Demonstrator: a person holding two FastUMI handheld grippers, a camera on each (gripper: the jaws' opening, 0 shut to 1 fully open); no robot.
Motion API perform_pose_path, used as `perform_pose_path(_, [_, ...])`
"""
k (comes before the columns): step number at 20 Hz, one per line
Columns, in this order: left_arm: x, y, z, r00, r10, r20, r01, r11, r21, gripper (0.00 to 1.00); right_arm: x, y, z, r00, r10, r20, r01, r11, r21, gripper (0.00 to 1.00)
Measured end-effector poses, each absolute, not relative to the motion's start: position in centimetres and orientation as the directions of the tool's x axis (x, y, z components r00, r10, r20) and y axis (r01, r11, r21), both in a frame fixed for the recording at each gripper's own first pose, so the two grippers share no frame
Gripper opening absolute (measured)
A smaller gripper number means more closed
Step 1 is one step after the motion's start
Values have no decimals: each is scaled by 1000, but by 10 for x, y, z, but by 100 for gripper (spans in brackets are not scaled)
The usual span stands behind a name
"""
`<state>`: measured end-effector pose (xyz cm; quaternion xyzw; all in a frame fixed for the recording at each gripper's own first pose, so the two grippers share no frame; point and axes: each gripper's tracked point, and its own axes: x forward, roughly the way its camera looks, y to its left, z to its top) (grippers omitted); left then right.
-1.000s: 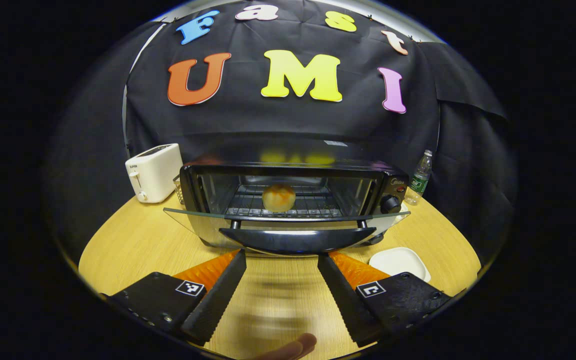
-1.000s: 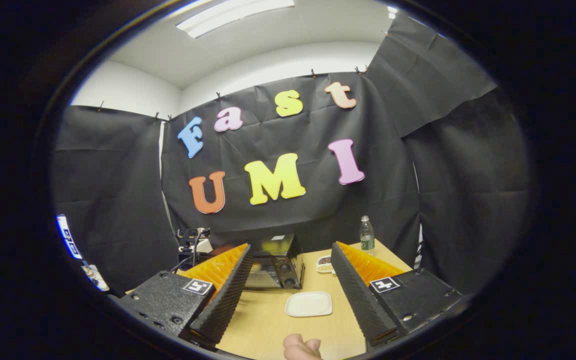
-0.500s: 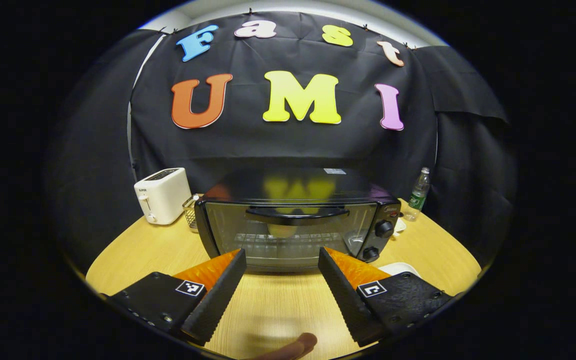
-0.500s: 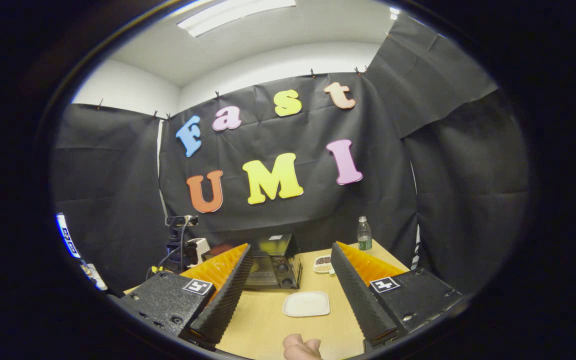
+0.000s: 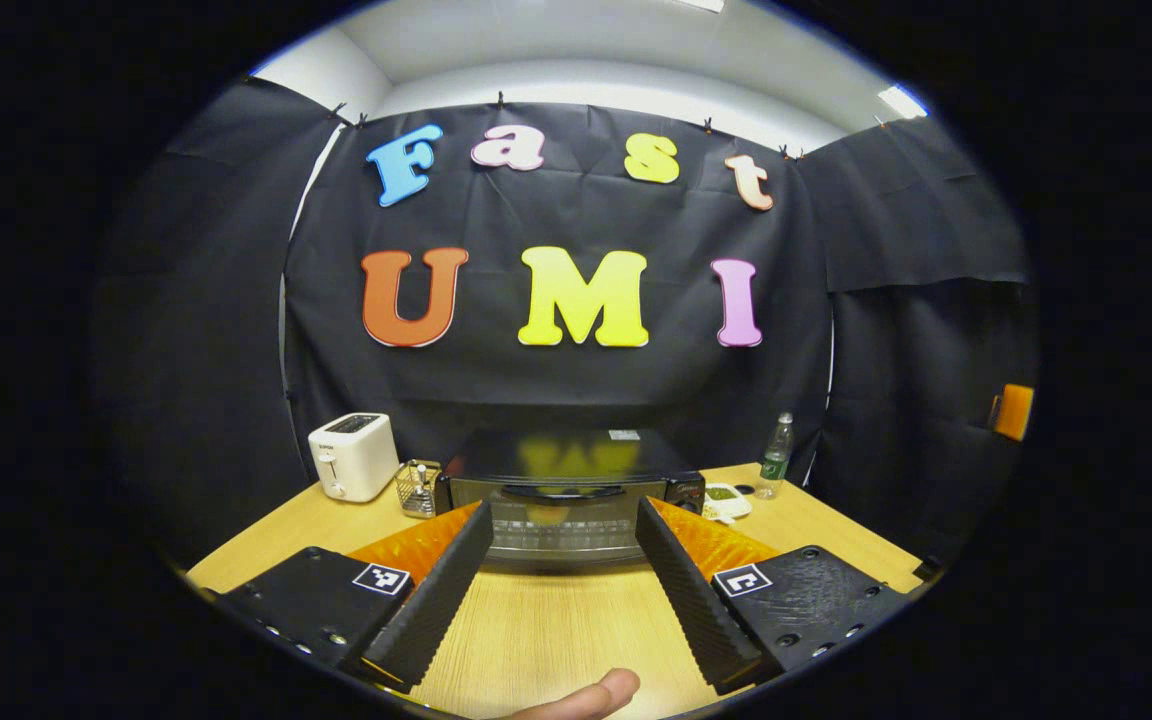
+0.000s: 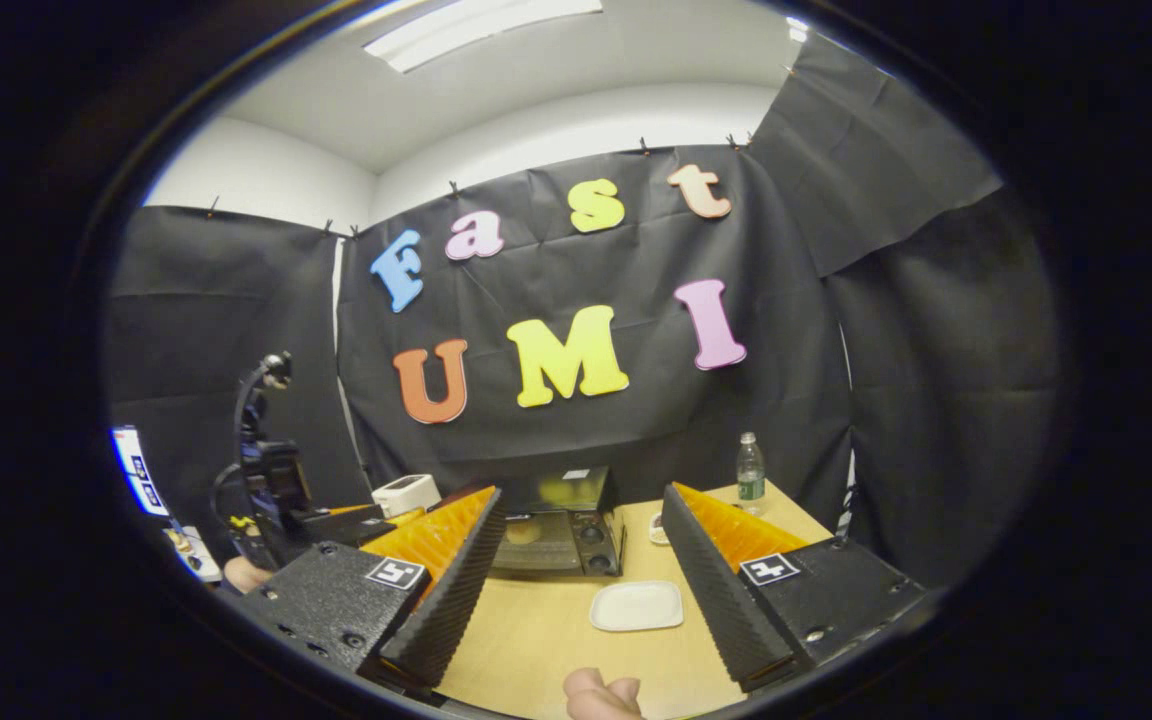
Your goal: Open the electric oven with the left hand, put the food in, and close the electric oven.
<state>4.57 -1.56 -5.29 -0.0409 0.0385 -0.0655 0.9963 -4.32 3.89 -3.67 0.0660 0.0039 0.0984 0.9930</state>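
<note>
Your left gripper [image 5: 561, 570] hangs wide open and empty, well back from the oven [image 5: 569, 500]. Its door looks closed, so your work seems done. Your right gripper [image 6: 581, 575] is likewise open, holding nothing, above the tabletop [image 6: 556, 640].

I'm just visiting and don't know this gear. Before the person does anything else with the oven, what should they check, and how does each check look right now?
1. Oven door shut: ok, the glass front stands upright against the body.
2. Food inside: ok, a pale round shape shows behind the glass.
3. Left gripper open, holding nothing: ok, bare table between its fingers.
4. Right gripper open, holding nothing: ok.
5. White plate emptied: ok, nothing lies on it.
6. Door fully latched, knobs set: cannot tell, too small.
</note>
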Motion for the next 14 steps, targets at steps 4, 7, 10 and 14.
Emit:
perform_pose_path(4, [-1, -8, -19, 992, -127, -8, 125, 987, -105, 94, -53, 51, -31, 980, 197, 24, -199, 975, 99, 95])
perform_pose_path(7, [-33, -4, -1, 992, -117, 38, 120, 990, -79, 94, -61, 62, -31, 978, 207, 28, -209, 975, 77, 95])
perform_pose_path(10, [-59, 2, 4, 993, -105, 53, 108, 993, -56, 94, -65, 71, -32, 977, 213, 31, -215, 975, 58, 95])
perform_pose_path(14, [-87, 2, 11, 990, -113, 83, 118, 991, -57, 94, -74, 77, -33, 975, 221, 39, -223, 973, 54, 95])
